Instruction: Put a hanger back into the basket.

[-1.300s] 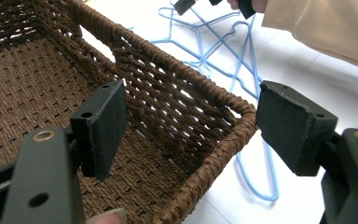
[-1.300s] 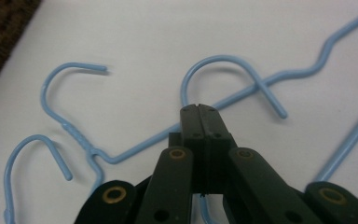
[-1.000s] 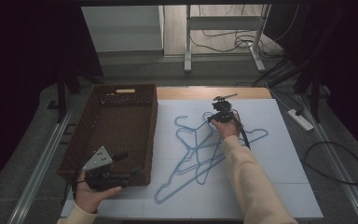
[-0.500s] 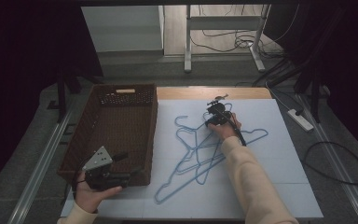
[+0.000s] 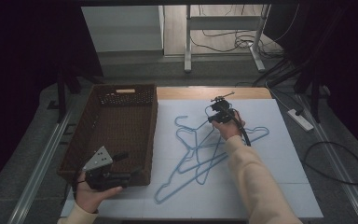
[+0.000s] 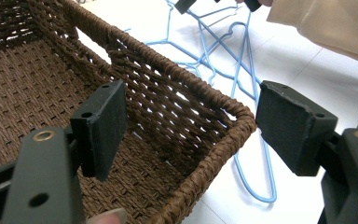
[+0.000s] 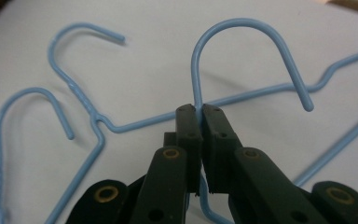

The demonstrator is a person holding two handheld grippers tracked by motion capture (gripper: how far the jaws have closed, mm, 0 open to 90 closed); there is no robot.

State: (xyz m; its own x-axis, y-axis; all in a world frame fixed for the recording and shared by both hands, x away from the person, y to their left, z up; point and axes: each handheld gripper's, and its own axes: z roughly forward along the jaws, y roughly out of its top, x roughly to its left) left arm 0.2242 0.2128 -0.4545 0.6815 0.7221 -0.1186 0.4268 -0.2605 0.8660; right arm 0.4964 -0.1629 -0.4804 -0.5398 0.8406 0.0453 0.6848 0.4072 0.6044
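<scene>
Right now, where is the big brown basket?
In the high view the brown wicker basket sits on the table's left side, beside the pile of blue wire hangers. The left gripper hovers at its near right corner.

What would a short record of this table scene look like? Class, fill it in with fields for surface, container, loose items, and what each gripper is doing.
surface: white table top
container: brown wicker basket, at the table's left, nothing visible inside
loose items: blue wire hangers, tangled in a pile on the white surface
left gripper: open, jaws straddling the basket's near corner
right gripper: shut on the neck of one hanger, just below its hook
</scene>
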